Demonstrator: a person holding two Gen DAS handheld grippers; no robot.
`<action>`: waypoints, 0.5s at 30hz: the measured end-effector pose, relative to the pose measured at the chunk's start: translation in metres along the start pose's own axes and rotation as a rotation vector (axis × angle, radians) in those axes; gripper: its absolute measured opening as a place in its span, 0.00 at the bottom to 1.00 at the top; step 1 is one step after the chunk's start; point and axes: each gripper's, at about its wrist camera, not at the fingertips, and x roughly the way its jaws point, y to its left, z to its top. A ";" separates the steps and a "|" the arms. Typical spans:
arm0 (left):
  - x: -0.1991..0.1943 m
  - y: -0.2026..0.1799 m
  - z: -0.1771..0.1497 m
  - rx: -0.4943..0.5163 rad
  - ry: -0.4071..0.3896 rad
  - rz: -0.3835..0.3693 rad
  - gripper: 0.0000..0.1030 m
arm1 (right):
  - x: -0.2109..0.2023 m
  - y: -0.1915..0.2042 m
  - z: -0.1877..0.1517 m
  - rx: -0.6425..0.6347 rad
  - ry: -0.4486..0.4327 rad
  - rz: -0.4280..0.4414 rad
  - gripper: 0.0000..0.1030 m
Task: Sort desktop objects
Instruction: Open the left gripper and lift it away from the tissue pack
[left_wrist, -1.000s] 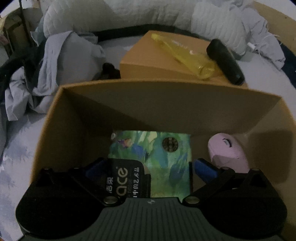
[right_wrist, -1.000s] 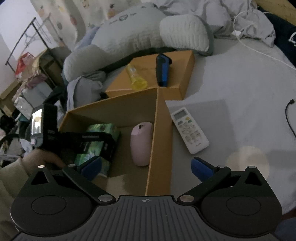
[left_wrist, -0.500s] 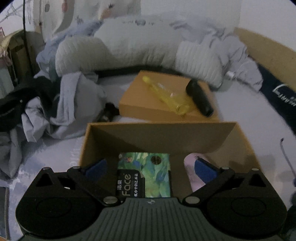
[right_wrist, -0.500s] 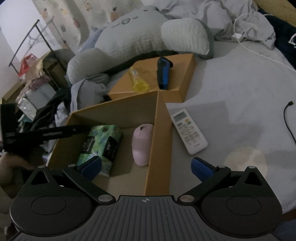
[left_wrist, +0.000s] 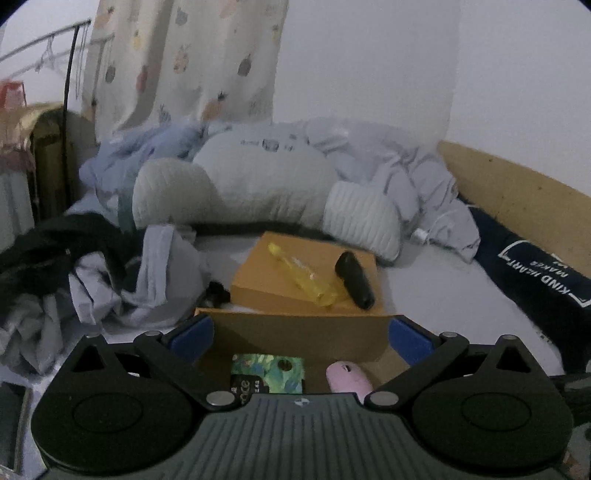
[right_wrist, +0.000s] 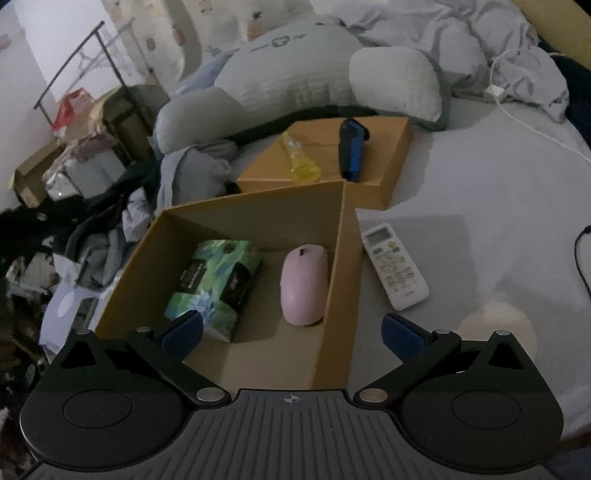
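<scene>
Open brown box sits on the bed, holding a green floral tissue pack with a black label on the left and a pale pink mouse lying flat on the right, the two apart. White remote lies on the sheet just right of the box. Behind it, the lid carries a yellow bottle and a black-and-blue shaver. Left gripper spread wide, empty, hanging over the box's near side. Right gripper also wide, empty, straddling the box's right wall.
</scene>
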 end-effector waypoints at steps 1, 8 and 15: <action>-0.006 -0.002 0.000 0.012 -0.021 0.005 1.00 | -0.001 0.003 -0.001 -0.014 -0.003 -0.004 1.00; -0.039 -0.009 -0.010 0.051 -0.165 0.073 1.00 | -0.011 0.022 -0.007 -0.091 -0.027 -0.012 1.00; -0.055 -0.002 -0.028 -0.059 -0.215 0.045 1.00 | -0.025 0.035 -0.015 -0.143 -0.070 -0.047 1.00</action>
